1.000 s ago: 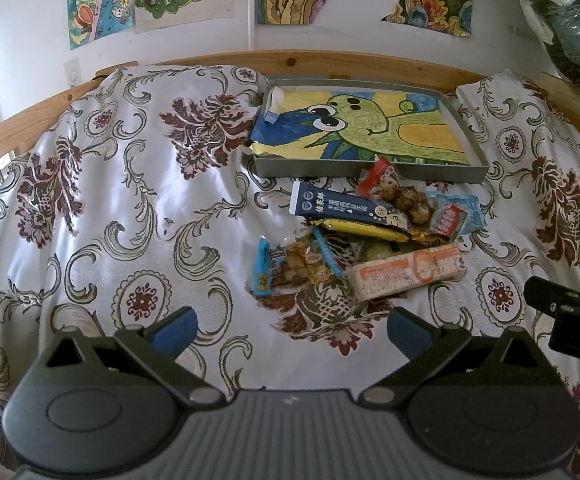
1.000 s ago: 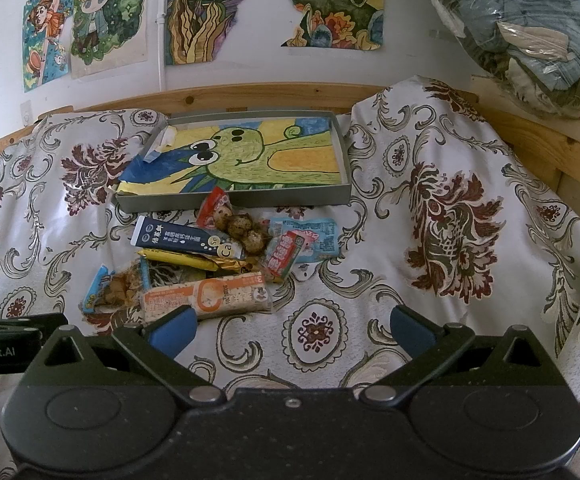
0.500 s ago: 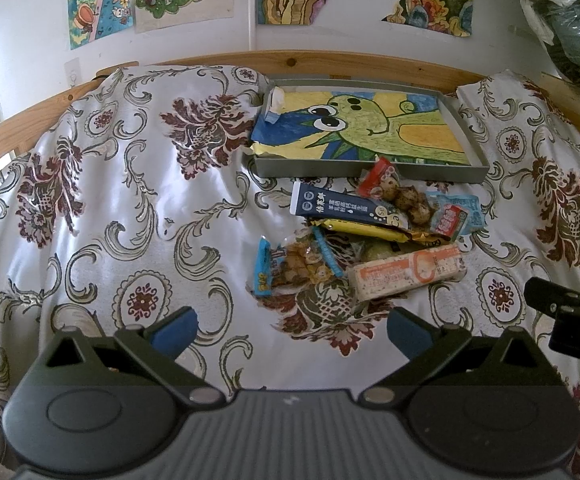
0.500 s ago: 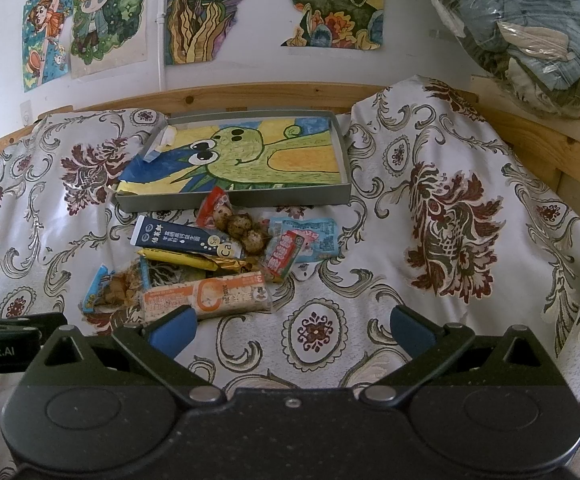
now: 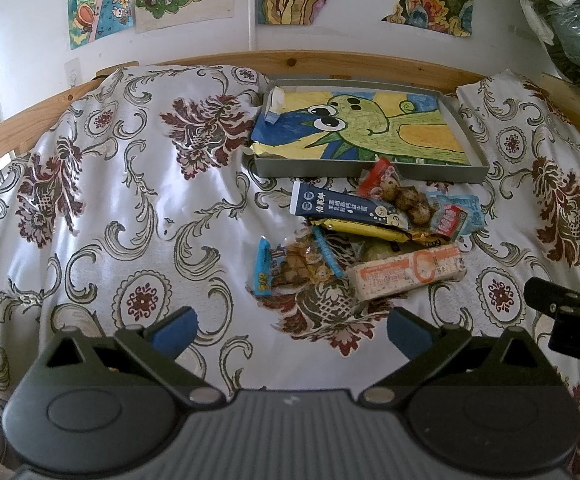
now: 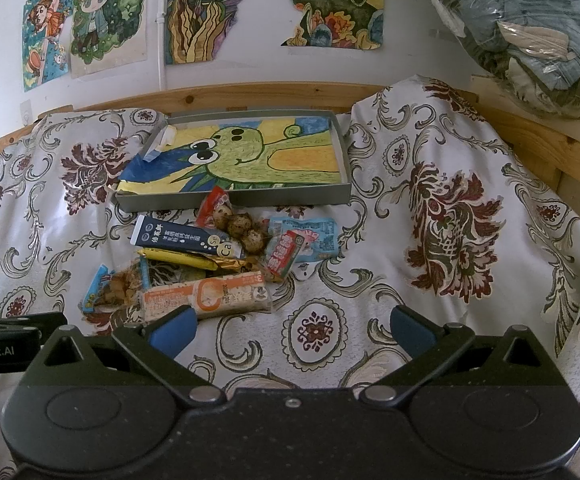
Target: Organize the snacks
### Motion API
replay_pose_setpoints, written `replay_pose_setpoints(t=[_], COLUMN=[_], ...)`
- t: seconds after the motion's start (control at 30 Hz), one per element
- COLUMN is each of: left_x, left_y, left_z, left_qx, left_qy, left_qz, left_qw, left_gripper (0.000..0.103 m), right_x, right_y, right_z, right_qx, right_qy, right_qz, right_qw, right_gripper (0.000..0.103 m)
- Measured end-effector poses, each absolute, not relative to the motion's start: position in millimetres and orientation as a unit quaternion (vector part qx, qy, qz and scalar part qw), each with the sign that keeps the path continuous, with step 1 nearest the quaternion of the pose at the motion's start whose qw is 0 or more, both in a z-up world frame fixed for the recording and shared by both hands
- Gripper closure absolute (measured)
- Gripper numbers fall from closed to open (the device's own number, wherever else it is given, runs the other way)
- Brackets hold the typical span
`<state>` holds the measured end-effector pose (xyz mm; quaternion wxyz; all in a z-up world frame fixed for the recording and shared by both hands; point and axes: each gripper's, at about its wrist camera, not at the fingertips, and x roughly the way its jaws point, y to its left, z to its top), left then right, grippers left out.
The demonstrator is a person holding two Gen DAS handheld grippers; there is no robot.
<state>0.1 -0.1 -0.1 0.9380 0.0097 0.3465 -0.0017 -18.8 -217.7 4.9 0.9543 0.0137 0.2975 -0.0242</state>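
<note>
A pile of snacks lies on the patterned cloth in front of a grey tray [image 5: 370, 168] [image 6: 234, 200] lined with a frog drawing. The pile holds an orange-and-white bar [image 5: 408, 272] [image 6: 206, 296], a dark blue packet [image 5: 340, 208] [image 6: 182, 238], a yellow bar [image 5: 366, 230] [image 6: 186, 260], a bag of brown balls [image 5: 402, 196] [image 6: 238, 222], a clear bag of brown bits [image 5: 298, 266] [image 6: 118, 288] and a light blue packet [image 5: 456, 210] [image 6: 310, 232]. My left gripper [image 5: 290, 326] is open and empty, short of the pile. My right gripper [image 6: 292, 326] is open and empty, its left fingertip just before the orange bar.
A wooden rail [image 5: 330, 64] runs behind the cloth, below a wall with drawings. A plastic bag of clothes [image 6: 530, 40] hangs at the upper right. The cloth rises in a hump [image 6: 450, 152] right of the tray. Each gripper shows at the edge of the other's view.
</note>
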Motion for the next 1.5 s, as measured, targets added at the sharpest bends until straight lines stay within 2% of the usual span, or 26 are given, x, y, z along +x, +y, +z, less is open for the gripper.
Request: replay_pose_setpoints(t=[1.5], left_x=[8.3], left_y=[-2.5], left_z=[7.5], left_qx=[0.006], left_qy=[0.356], left_qz=[-0.006], left_qw=[0.935], left_gripper=[0.000], right_x=[-18.1], right_y=[-217.8], right_z=[10.6], right_qx=[0.018], right_qy=[0.295], right_qz=[-0.028], right_qw=[0.955], right_gripper=[0.001])
